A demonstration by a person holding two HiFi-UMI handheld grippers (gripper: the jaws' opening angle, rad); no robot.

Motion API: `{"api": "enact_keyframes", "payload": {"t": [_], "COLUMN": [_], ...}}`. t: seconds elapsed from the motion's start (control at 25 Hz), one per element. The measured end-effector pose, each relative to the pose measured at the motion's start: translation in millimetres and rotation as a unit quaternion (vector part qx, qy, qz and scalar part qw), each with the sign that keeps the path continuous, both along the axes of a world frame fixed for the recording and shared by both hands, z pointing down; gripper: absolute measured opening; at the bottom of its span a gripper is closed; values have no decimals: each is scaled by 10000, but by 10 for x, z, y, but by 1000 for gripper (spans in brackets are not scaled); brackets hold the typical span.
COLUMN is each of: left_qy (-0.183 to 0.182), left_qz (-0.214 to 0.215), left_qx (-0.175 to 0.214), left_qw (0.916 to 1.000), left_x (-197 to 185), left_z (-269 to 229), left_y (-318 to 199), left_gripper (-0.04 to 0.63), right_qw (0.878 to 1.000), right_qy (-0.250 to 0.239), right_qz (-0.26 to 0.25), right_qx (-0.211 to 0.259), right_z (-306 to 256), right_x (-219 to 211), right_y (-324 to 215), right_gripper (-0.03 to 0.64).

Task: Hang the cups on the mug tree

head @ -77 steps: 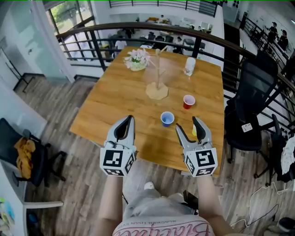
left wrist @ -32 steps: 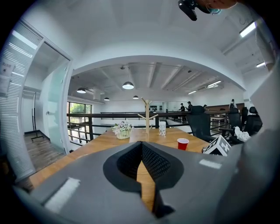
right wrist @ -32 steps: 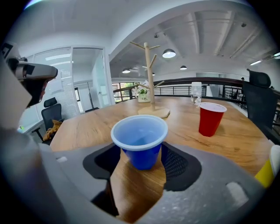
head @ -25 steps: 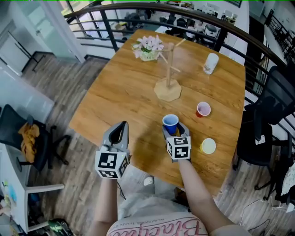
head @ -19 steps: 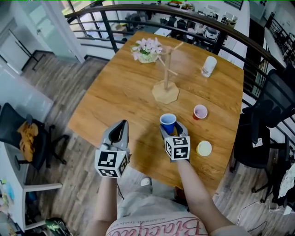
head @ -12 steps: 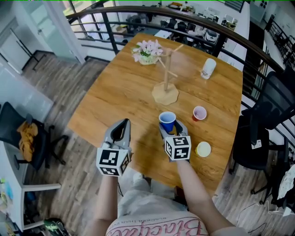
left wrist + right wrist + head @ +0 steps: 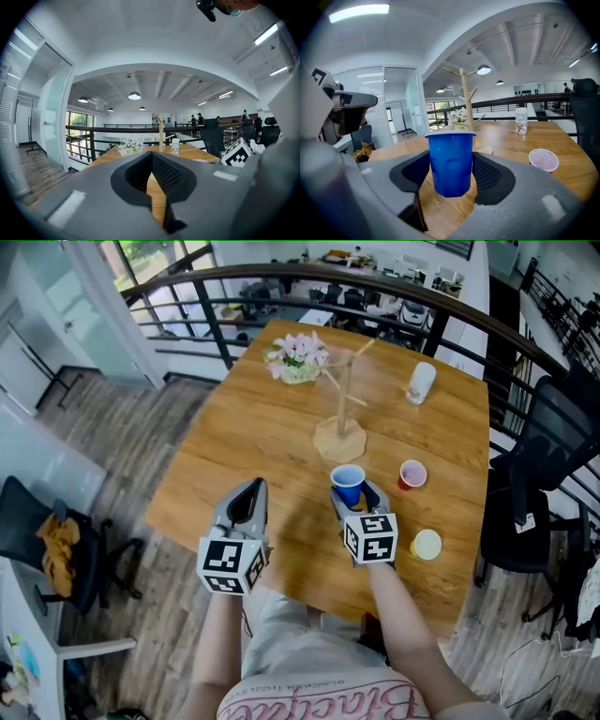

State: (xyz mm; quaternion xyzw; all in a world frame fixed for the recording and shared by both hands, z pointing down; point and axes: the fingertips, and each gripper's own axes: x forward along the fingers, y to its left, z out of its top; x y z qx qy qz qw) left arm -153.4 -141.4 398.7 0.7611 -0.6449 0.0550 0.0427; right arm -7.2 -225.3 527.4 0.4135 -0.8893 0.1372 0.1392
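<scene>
Right tongs [image 7: 356, 495], spread wide, clasp the upright blue cup [image 7: 348, 481]; the mug tree [image 7: 344, 399] stands straight ahead beyond it; left tongs [image 7: 255, 486], closed and empty, lie farther off.

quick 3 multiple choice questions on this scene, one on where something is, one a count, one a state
1. Where is the blue cup?
A. hanging on the mug tree
B. between the jaws of the right gripper
C. beside the flowers

2. How many cups hang on the mug tree?
A. none
B. one
C. two

3. How does the left gripper stand?
A. wide open
B. shut on a red cup
C. shut, with nothing in it

Answers:
1 B: the right gripper view shows the cup upright with a jaw pressed on each side.
2 A: every branch of the tree is bare in the head view.
3 C: the left gripper view shows its jaws together and only tabletop beyond.
</scene>
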Motion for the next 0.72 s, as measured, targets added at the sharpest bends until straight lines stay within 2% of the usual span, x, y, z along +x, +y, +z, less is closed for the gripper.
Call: {"api": "enact_keyframes", "payload": {"t": [0.2,0.36,0.56,0.72], "left_qy": [-13,38,61,94], "left_qz": [228,310,387,408], "left_qx": [130,225,246,257], "left_qw": [9997,9993,9989,9988], "left_x": [-192,-351,-517,-642], "left_z": [-117,-205,-212,-193], "left_y": [-201,-328,-436,-510], "left_gripper": [11,11,11,11], "right_qw": [9998,9999,9958,9822], "right_qy": [-37,61,-519,-1120], "right_qz": [210,111,219,308], "right_qx": [32,29,-722,-1476], "right_z": [-124,-306,-360,-231], "right_x": [-139,-310,-474,-592], "right_y": [-193,-392,-630,-682], "right_gripper": [278,278,278,278]}}
